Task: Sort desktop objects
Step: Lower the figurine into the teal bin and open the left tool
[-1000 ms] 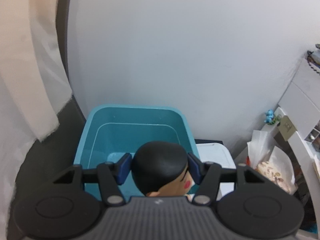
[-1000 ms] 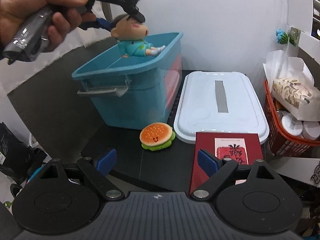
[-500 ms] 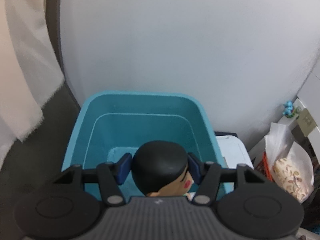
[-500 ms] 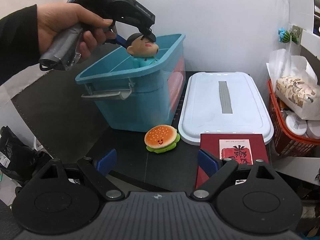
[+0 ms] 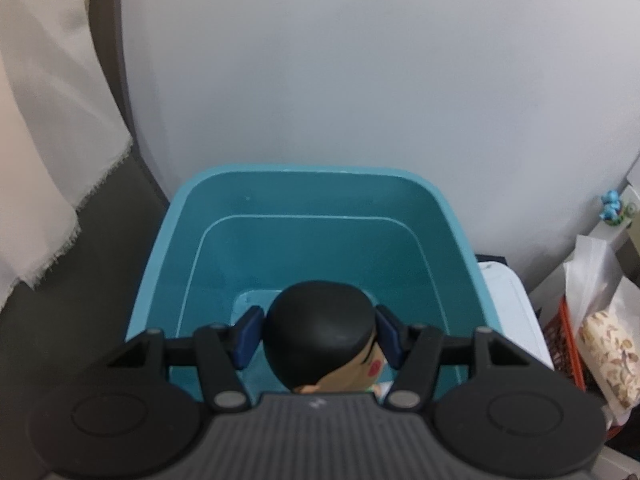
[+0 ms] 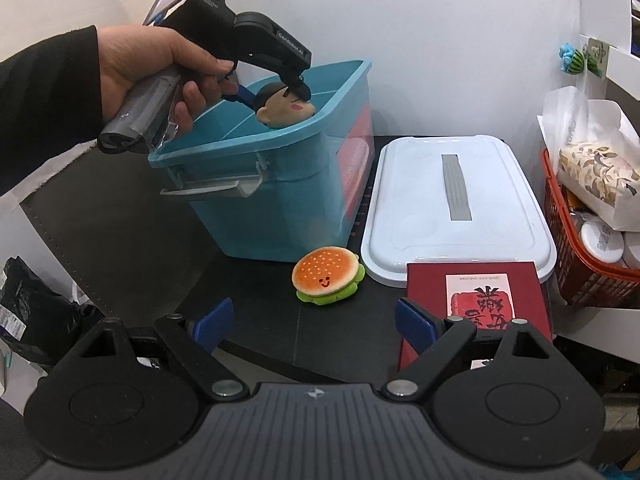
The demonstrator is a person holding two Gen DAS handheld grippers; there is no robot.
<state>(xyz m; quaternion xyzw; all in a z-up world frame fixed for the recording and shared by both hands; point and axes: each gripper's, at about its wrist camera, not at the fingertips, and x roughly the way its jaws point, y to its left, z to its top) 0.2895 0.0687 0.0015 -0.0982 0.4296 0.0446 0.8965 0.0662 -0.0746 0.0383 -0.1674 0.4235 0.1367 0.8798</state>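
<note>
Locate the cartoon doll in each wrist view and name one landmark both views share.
Left wrist: the doll sits bottom centre, its black-haired head clamped by the left gripper, above the bin's floor.
Right wrist: the doll is upper left, head showing above the bin's near rim, held by the hand.
Shared landmark: the blue storage bin.

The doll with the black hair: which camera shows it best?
The right wrist view: there the doll shows its face and red cheek, gripped by the head over the blue bin. The left wrist view shows mostly the back of its head between the jaws.
</note>
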